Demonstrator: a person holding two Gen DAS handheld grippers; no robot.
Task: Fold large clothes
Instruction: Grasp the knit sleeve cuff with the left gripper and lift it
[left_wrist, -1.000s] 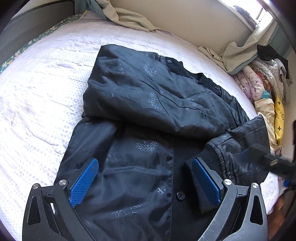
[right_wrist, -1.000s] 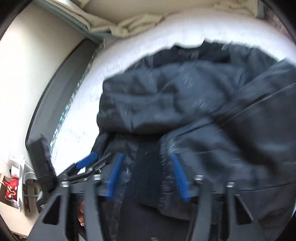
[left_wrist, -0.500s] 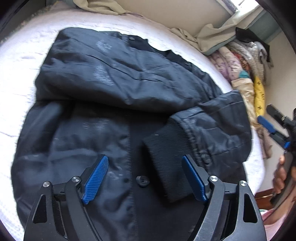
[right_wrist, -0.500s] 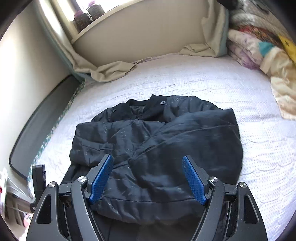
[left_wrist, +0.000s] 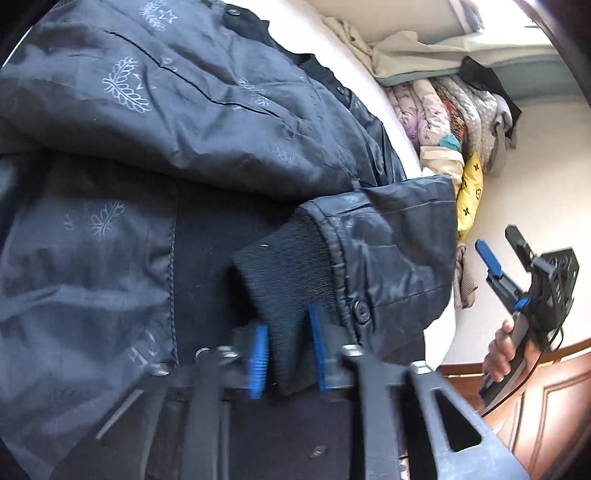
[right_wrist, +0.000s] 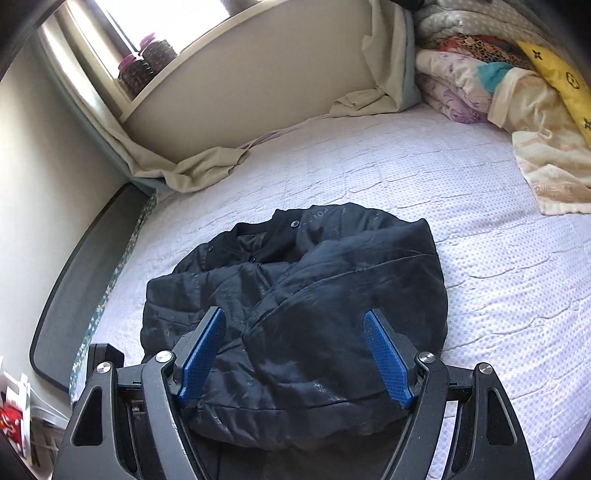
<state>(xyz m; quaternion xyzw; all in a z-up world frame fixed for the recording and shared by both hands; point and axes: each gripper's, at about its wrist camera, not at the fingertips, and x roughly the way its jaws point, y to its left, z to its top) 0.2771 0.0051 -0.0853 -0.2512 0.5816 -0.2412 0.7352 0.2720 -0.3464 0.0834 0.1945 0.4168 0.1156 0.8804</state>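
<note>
1. The left gripper (left_wrist: 286, 354), low centre of its view, points down at the jacket (left_wrist: 177, 155); its jaws have just been closing and now pinch the knit cuff (left_wrist: 288, 269).
2. The right gripper (right_wrist: 295, 356) hangs released above the jacket on the bed (right_wrist: 480, 236); a hand (left_wrist: 498, 350) holds it at the right edge.
3. A second ago the right gripper was down at the jacket; now it is raised clear.

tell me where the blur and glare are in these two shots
Left wrist view: the left tongs are smeared by motion blur, the ribbed cuff between them sharper; the top right corner is blown out. Right wrist view: crisp throughout, with the black jacket evenly lit and glare only at the window.
</note>
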